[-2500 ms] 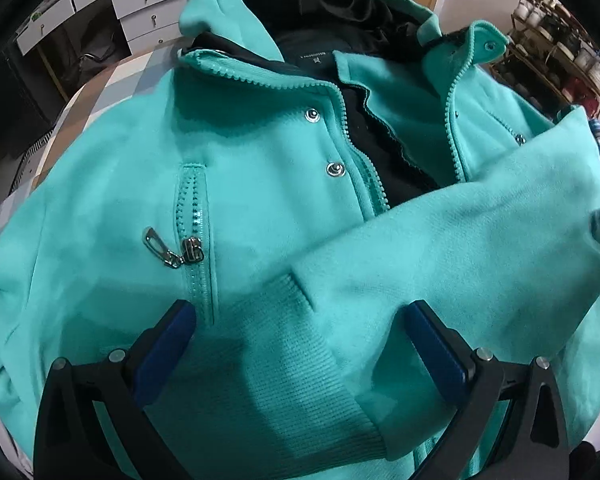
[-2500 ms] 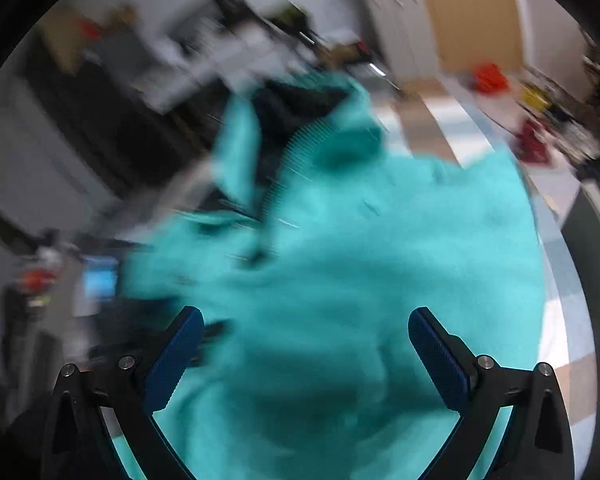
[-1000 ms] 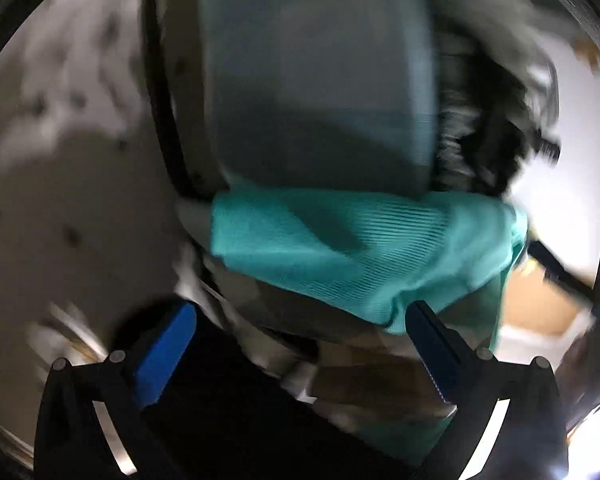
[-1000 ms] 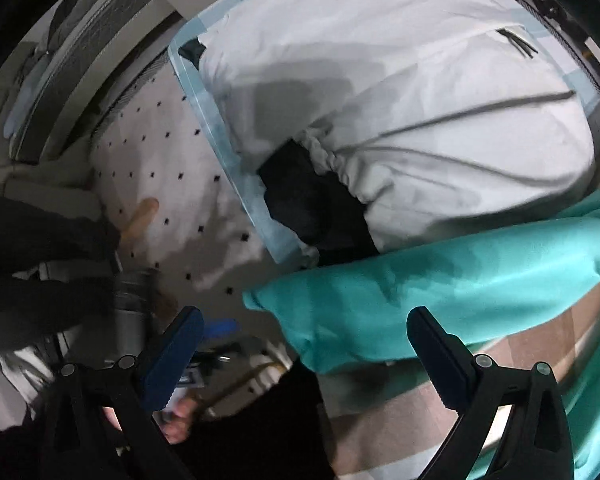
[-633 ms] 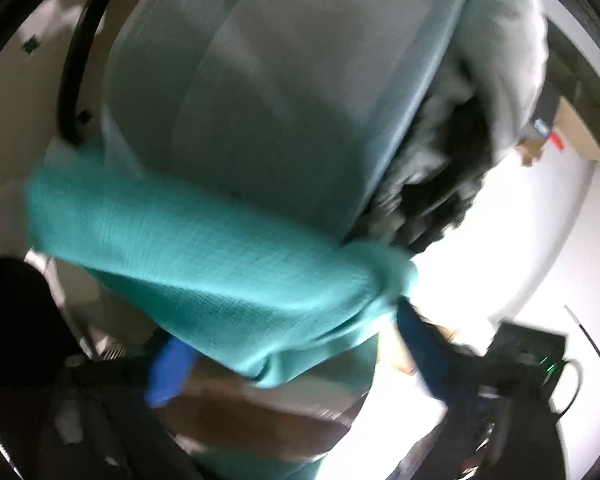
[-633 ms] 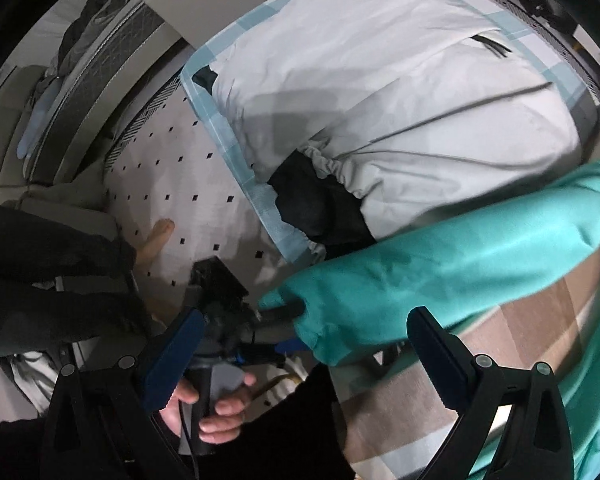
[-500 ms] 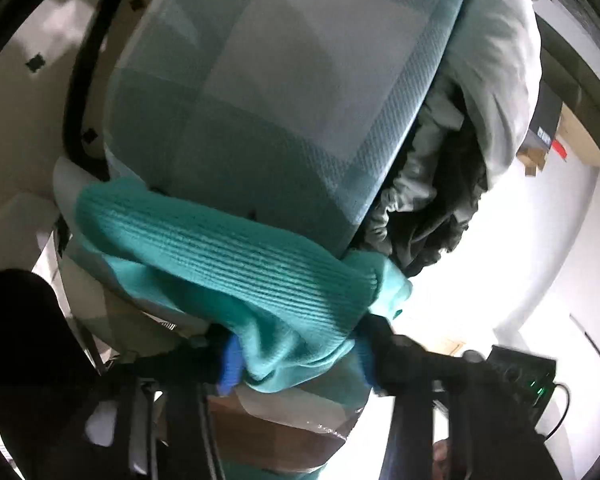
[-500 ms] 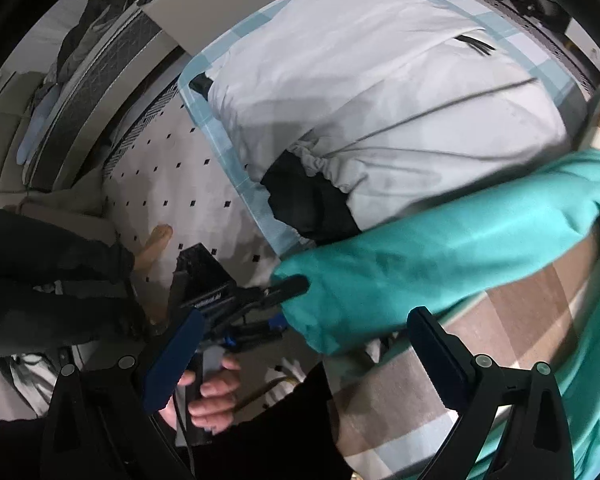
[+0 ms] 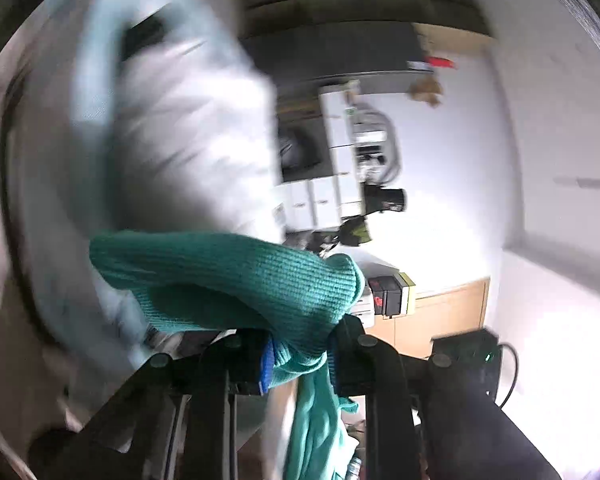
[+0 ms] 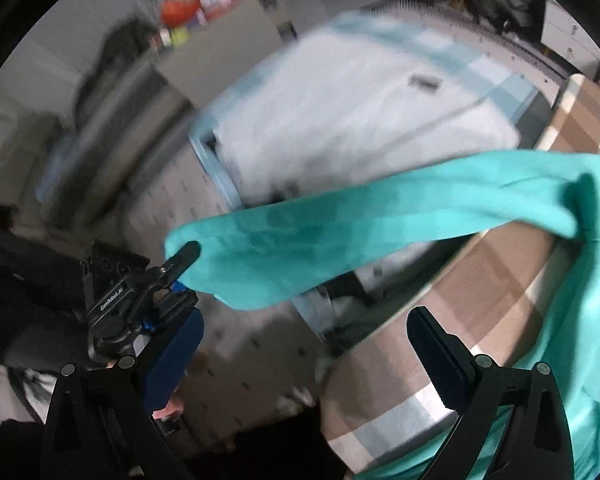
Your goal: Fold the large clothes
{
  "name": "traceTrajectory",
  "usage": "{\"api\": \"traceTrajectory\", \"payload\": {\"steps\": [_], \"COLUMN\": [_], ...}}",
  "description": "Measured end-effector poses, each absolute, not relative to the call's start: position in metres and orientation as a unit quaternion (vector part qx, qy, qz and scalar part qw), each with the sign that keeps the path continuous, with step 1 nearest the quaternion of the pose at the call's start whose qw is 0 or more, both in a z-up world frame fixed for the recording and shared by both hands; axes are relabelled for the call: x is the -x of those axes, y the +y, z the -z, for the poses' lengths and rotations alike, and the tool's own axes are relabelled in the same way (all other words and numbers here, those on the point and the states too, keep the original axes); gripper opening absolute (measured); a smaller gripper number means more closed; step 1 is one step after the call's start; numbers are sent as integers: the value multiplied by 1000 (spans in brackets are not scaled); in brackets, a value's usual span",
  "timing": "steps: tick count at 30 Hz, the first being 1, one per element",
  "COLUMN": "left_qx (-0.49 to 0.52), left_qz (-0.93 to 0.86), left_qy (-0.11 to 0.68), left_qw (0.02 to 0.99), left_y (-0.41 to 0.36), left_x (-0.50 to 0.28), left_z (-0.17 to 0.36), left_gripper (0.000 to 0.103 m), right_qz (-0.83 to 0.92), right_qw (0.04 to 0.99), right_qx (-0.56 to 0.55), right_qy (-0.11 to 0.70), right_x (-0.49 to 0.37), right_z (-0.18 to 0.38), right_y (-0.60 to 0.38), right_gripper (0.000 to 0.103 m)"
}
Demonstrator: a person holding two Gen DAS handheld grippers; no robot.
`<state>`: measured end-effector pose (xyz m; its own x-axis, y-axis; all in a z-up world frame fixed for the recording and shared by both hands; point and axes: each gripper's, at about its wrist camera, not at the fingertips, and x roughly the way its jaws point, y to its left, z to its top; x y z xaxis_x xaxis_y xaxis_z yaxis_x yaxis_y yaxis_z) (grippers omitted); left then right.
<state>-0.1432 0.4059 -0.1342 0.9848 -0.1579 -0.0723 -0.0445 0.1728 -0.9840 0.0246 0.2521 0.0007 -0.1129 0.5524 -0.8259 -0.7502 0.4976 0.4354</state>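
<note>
My left gripper (image 9: 298,354) is shut on the ribbed cuff (image 9: 236,276) of the teal jacket's sleeve. In the right wrist view the left gripper (image 10: 180,258) holds that sleeve (image 10: 380,216) stretched out in the air to the left, off the table edge. The rest of the teal jacket (image 10: 580,320) lies on the checked table (image 10: 480,320) at the right. My right gripper (image 10: 304,344) is open and empty, with nothing between its blue pads (image 10: 172,356), hanging over the table's left edge.
A white garment (image 10: 360,120) lies on a light-blue checked surface beyond the sleeve; it shows blurred in the left wrist view (image 9: 172,140). The dotted floor (image 10: 228,344) is below. Shelves and boxes (image 9: 340,168) stand along the wall.
My left gripper left the jacket's front, dropped to the table edge, closed on the sleeve cuff and lifted it outward. My right gripper stayed open and swung to face the sleeve.
</note>
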Motion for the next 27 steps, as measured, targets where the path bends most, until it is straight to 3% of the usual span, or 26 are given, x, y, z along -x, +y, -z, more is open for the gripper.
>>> {"api": "traceTrajectory", "payload": {"steps": [9, 14, 20, 24, 27], "left_qx": [499, 425, 331, 343, 384], "left_qz": [108, 146, 220, 212, 163], "left_qy": [39, 31, 26, 58, 93], "left_qw": [859, 893, 917, 913, 904], "left_y": [458, 464, 462, 482, 507], "left_x": [39, 32, 42, 25, 18], "left_z": [-5, -19, -23, -2, 40], "left_gripper": [15, 15, 15, 15, 16], "right_qz": [-451, -414, -391, -397, -420], "right_qw": [732, 708, 715, 637, 615], "right_qx": [-145, -236, -219, -263, -201], "right_qy": [490, 522, 536, 606, 637], "right_x": [-100, -162, -224, -242, -217], "right_z": [-53, -39, -11, 51, 78], "right_y": [123, 108, 148, 156, 166], "right_gripper": [103, 103, 103, 103, 103]}}
